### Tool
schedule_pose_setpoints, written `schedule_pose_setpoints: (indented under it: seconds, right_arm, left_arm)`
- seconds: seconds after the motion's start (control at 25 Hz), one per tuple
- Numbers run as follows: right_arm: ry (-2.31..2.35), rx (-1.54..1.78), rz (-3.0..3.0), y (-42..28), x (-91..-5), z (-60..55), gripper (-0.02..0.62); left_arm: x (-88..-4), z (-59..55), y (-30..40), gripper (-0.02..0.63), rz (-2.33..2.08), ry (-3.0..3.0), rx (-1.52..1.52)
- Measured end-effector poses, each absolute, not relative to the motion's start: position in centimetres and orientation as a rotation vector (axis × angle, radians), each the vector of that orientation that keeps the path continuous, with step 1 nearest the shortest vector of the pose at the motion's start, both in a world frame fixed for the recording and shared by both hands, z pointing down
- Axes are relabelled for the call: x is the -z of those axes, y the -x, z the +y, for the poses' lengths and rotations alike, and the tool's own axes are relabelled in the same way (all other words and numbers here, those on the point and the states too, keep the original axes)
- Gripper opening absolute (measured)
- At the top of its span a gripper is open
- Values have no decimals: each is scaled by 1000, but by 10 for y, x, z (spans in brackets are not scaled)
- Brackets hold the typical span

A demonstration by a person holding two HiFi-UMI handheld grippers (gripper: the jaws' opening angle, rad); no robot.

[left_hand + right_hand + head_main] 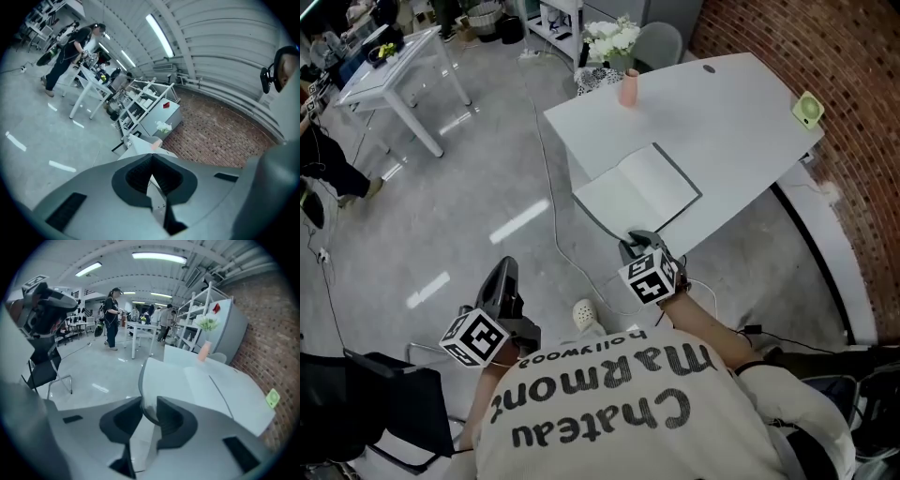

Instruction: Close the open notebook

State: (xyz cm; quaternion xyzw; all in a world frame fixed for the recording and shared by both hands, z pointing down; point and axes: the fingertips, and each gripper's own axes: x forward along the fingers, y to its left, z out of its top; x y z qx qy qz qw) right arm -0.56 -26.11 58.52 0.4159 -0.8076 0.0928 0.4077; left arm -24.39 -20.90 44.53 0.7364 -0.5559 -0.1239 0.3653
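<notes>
The open notebook [637, 192] lies on the white table [741, 103], blank pages up, its dark cover showing along the edges. My right gripper [639, 242] is at its near left corner, at the table's front edge. In the right gripper view the right gripper [149, 409] is shut on the cover's corner, and that half of the notebook [161, 376] rises off the table and curls up. My left gripper [504, 278] hangs over the floor, well left of the table. In its own view the left gripper [151, 165] is shut, with nothing between its jaws.
A pink vase [629, 87] of white flowers stands at the table's far edge, before a grey chair [661, 42]. A small green object [807, 110] sits at the right corner. Brick wall runs along the right. A cable crosses the floor; people stand at far tables.
</notes>
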Motion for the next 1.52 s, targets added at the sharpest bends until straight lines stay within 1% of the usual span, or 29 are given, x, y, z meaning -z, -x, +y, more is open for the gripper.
schedule_pose_setpoints:
  seconds: [0.48,0.72,0.88,1.12,1.52]
  right_arm:
    - [-1191,-521,-2150,6,-529,-292,75]
    - [-1309,-627,-2188,-7,-507,-309,63]
    - [-1357,-699,-2207,-15,-500,-316,60]
    - [-1448,-900,-2265,-32,-494,-327,58]
    - [-1602,-1110,-2282,-74,-498,-327,58]
  left_arm:
    - [-421,-293,215,1,-1217,-2048,290]
    - [-414,-323,203,1,-1138,-2109,283]
    - [-414,-337,196,1,-1113,-2126,278]
    - [-418,-351,189,2,-1088,-2142,261]
    - [-415,-361,178,0,-1078,-2170,247]
